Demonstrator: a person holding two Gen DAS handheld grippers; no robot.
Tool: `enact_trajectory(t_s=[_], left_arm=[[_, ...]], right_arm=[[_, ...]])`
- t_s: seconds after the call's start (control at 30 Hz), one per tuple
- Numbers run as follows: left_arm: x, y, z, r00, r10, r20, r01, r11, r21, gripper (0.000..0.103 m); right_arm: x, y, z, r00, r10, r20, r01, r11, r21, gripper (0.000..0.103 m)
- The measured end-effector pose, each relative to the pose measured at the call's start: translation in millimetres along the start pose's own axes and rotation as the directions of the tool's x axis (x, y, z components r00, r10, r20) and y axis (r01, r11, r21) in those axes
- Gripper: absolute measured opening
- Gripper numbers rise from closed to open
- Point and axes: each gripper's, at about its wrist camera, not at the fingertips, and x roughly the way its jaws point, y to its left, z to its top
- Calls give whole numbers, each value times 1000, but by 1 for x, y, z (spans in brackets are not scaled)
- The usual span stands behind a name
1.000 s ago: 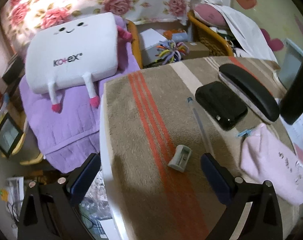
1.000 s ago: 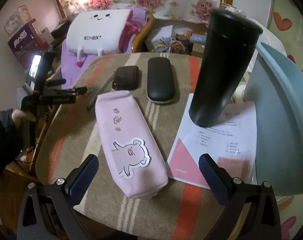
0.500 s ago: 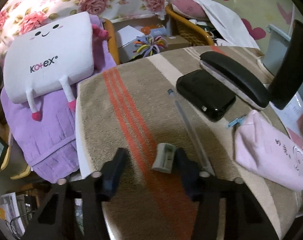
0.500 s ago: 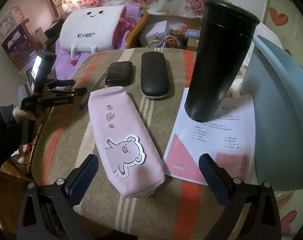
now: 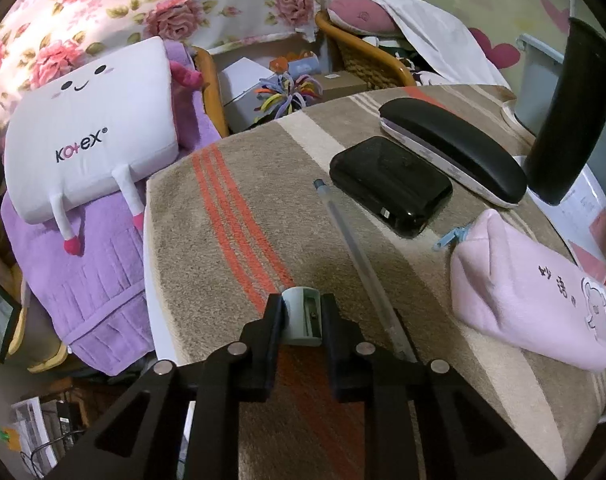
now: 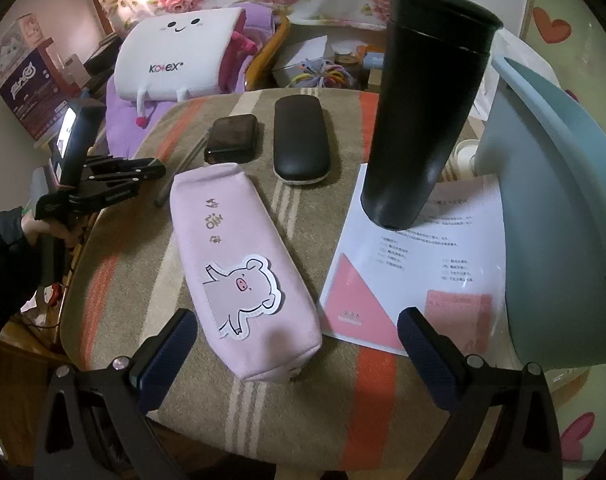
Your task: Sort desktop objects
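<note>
My left gripper is shut on a small grey-green pencil sharpener at the table's left side; the gripper also shows in the right wrist view. A clear pen lies just right of the sharpener. A pink pencil pouch with a pig sticker lies in the middle of the table, zipper end toward the left gripper. My right gripper is open and empty, hovering over the pouch's near end.
A black power bank, a black glasses case and a tall black tumbler stand on the striped tablecloth. A pink-and-white paper lies under the tumbler. A blue bin is at the right.
My left gripper moved forward to the sharpener and closed on it. My right gripper stayed open and drifted slightly closer over the pouch.
</note>
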Motion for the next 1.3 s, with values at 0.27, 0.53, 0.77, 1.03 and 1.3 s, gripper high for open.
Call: enact_trajectory(t_s=[0.27,0.53,0.77,1.03,1.3], left_arm=[[-21,5,5,1000,11,29,-9,999,-52,19],[-73,-7,18,996,65,54,-62,997,-51,19],[-158,-40,31,986,128,110,-121,991,-62,19],[-240,-81,37,972,201,123,-185,974,-128,19],[-304,-125,54,958,242,151,-214,960,-183,19]], right_arm=[[-6,0,-4,1000,1,12,-1,1000,0,103],[-27,5,-2,998,9,69,-8,1000,-17,103],[-33,10,-2,991,60,120,-49,994,-96,103],[29,32,-12,995,91,29,-80,957,-281,103],[74,39,-15,999,28,-21,-34,915,-402,103]])
